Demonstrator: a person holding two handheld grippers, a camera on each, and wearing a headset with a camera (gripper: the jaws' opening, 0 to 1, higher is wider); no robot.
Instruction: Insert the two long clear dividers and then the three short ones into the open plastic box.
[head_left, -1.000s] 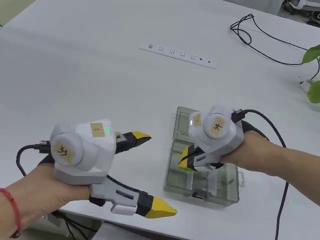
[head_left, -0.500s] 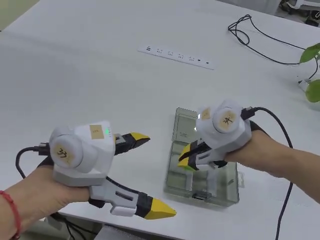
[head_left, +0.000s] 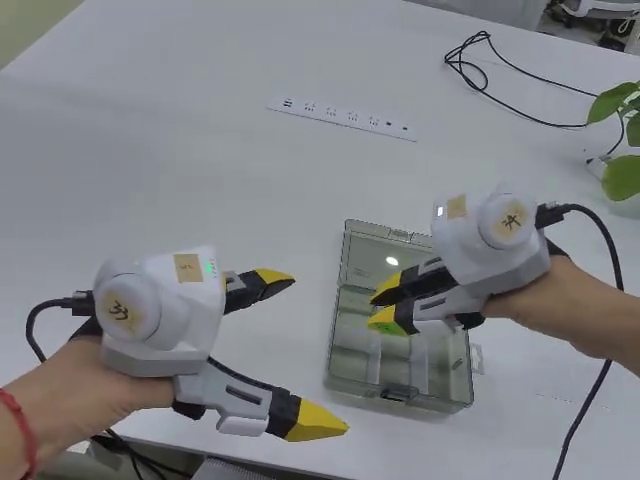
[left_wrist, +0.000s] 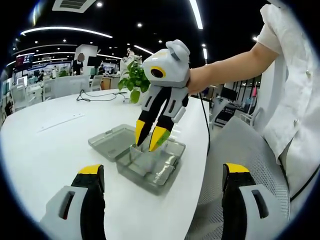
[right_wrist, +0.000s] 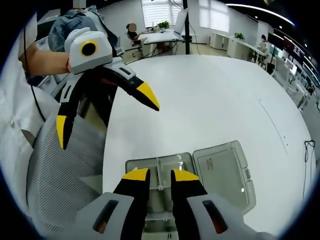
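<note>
White desk (head_left: 150, 150), mostly bare. Clear plastic box (head_left: 348, 352) sits near the front edge, right of centre. It's open, with the lid (head_left: 365, 255) lying flat behind it on the hinge. Left gripper (head_left: 297, 352) is left of the box and well clear of it, over the desk edge, jaws spread wide. Right gripper (head_left: 385, 307) hovers just above the box, tips pointing down into the base, jaws only a narrow gap apart. Power strip (head_left: 345, 112) is further back on the desk, well apart from the box. Clear dividers are standing upright inside the base. One divider (right_wrist: 159, 172) lines up with the gap between the right gripper's jaws in the right gripper view. Can't tell the count.
</note>
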